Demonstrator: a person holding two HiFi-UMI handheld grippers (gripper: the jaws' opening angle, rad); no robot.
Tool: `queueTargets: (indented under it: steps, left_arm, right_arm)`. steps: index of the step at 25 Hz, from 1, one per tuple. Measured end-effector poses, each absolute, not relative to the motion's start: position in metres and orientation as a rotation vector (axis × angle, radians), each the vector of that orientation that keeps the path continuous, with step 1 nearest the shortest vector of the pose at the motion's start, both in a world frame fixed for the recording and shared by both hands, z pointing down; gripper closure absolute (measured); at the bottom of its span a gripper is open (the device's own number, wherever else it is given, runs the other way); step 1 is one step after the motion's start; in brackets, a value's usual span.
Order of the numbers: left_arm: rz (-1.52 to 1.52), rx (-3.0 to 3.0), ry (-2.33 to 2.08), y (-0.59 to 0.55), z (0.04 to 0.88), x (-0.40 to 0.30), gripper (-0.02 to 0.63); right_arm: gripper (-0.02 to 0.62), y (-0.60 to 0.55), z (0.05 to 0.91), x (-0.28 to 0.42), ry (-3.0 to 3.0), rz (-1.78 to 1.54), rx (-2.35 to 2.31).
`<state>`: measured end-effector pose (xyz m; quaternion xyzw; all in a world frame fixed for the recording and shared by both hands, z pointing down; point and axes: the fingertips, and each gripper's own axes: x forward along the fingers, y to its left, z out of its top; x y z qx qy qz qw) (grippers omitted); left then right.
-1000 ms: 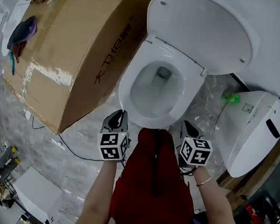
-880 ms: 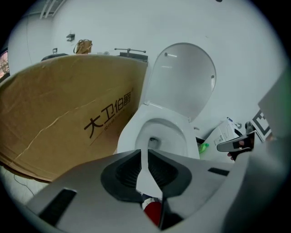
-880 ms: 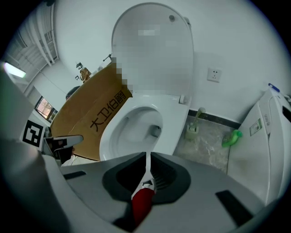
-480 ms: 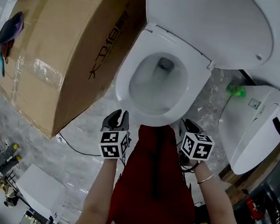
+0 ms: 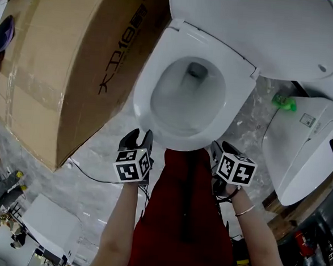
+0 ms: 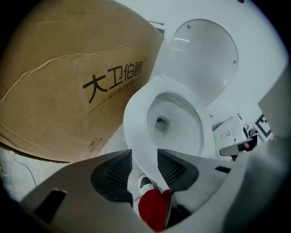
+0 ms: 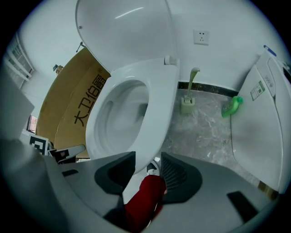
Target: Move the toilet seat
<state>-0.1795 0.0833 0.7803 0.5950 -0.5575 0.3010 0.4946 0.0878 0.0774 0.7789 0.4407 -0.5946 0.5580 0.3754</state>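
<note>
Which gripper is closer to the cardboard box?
Left. The left gripper is beside the cardboard box; the right gripper is across the toilet seat, farther away. Both grippers' jaws have just been opening, the seat's front rim between them.

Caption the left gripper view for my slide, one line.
Left gripper, jaws just opened, straddles the front edge of the lowered toilet seat; lid raised, cardboard box beside.

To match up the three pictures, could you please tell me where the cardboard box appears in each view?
Head view: the cardboard box fills the upper left, left of the toilet seat.
Left gripper view: the box covers the left and upper left.
Right gripper view: the box sits at middle left, behind the seat.
Shared landmark: the white toilet seat, next to the box in all three.
</note>
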Motion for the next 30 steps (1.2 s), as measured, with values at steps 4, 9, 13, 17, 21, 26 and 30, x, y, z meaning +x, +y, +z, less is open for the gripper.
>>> queueTargets:
  steps: [4, 9, 13, 17, 21, 26, 30]
  left_arm:
    - [0.691, 1.381, -1.322, 0.085, 0.794, -0.18, 0.423]
    - [0.655, 1.328, -1.286, 0.084, 0.806, -0.178, 0.398]
    - [0.64, 1.323, -1.269, 0.078, 0.81, -0.174, 0.393]
    - [0.634, 1.31, -1.265, 0.077, 0.812, -0.173, 0.391]
    - [0.641, 1.301, -1.252, 0.077, 0.813, -0.173, 0.391]
    - [0.65, 1.293, -1.254, 0.078, 0.808, -0.175, 0.391]
    - [0.651, 1.315, -1.271, 0.077, 0.795, -0.176, 0.391]
  right_arm:
    - [0.397, 0.084, 0.792, 0.085, -1.456, 1.52, 1.137]
    - [0.38, 0.087, 0.803, 0.079, -1.407, 1.583, 1.144]
    - [0.376, 0.084, 0.809, 0.073, -1.391, 1.614, 1.157]
    - [0.376, 0.081, 0.816, 0.07, -1.376, 1.623, 1.161]
    - [0.374, 0.081, 0.817, 0.069, -1.373, 1.627, 1.168]
    - [0.374, 0.08, 0.814, 0.068, -1.366, 1.658, 1.184]
    - [0.374, 0.08, 0.804, 0.067, -1.374, 1.675, 1.191]
